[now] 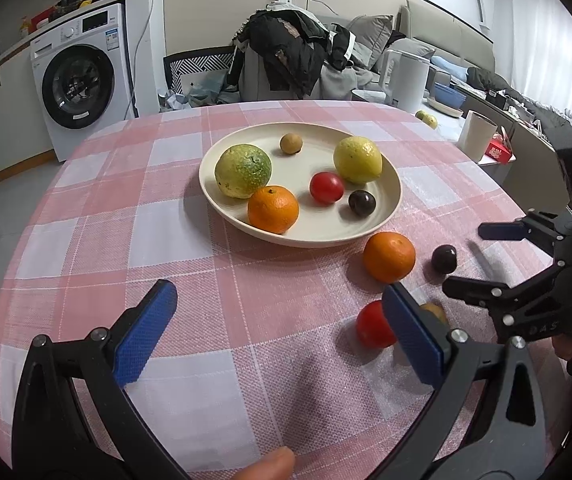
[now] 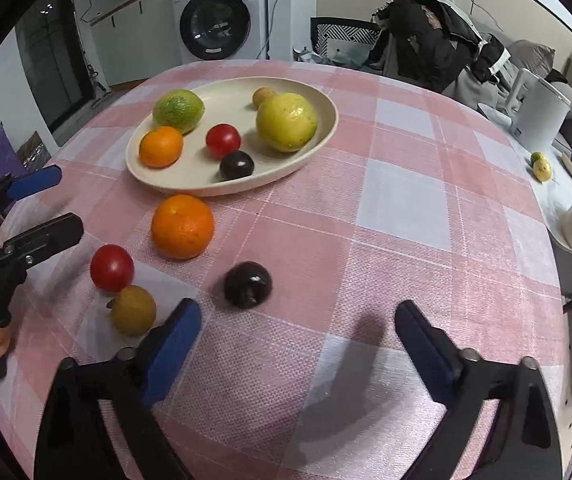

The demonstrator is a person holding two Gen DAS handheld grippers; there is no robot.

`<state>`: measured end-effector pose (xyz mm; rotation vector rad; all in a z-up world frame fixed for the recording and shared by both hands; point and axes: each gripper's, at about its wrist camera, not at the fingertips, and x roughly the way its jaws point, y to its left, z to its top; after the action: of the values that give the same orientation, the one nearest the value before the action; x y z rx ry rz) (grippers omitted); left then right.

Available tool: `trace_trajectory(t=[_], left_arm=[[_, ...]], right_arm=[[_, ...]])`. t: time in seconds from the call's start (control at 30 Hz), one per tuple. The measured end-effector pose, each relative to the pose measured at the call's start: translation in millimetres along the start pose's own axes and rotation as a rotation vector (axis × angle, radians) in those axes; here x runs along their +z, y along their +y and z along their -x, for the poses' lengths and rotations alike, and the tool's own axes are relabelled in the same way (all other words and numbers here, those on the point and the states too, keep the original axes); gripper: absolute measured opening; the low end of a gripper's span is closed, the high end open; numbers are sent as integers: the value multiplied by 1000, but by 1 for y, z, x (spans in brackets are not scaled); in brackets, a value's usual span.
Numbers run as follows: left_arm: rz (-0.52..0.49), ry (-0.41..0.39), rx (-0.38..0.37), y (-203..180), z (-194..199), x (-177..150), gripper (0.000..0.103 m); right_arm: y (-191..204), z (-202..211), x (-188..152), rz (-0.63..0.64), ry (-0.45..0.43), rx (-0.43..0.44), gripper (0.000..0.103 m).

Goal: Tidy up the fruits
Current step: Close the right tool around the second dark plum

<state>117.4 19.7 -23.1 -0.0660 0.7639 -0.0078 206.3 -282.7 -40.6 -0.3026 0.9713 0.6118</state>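
Observation:
A cream plate [image 1: 386, 200] [image 2: 318, 136] on the pink checked table holds several fruits: a green one [image 1: 243, 170], a yellow one [image 1: 358, 159], an orange [image 1: 273, 209], a red tomato [image 1: 326, 187], a dark plum [image 1: 362, 203] and a small brown fruit [image 1: 290, 143]. On the cloth lie an orange [image 2: 182, 227], a red tomato [image 2: 111, 268], a brown fruit [image 2: 133, 310] and a dark plum [image 2: 247, 284]. My left gripper [image 1: 281, 320] is open and empty, left of the loose tomato [image 1: 372, 326]. My right gripper [image 2: 298, 332] is open and empty, just behind the loose plum.
A white cup [image 1: 477, 136], a red box [image 1: 500, 151] and a white kettle [image 1: 408, 78] stand on a side surface to the right, with two more fruits [image 2: 540, 166]. A chair piled with clothes [image 1: 286, 48] is behind the table. A washing machine [image 1: 79, 80] stands far left.

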Motion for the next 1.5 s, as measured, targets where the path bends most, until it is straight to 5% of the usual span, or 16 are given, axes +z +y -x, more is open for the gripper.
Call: trace_trajectory(t=[0.07, 0.67, 0.9, 1.5], left_arm=[[0, 2, 0, 0, 0, 0, 102], [-8, 13, -5, -3, -2, -2, 102], [-21, 23, -10, -6, -5, -4, 102], [-122, 89, -24, -20, -10, -11, 102]], right_arm=[[2, -1, 0, 4, 6, 14, 74], [12, -2, 2, 26, -38, 49, 48], [14, -1, 1, 35, -57, 75, 26], [4, 19, 5, 8, -128, 82, 26]])
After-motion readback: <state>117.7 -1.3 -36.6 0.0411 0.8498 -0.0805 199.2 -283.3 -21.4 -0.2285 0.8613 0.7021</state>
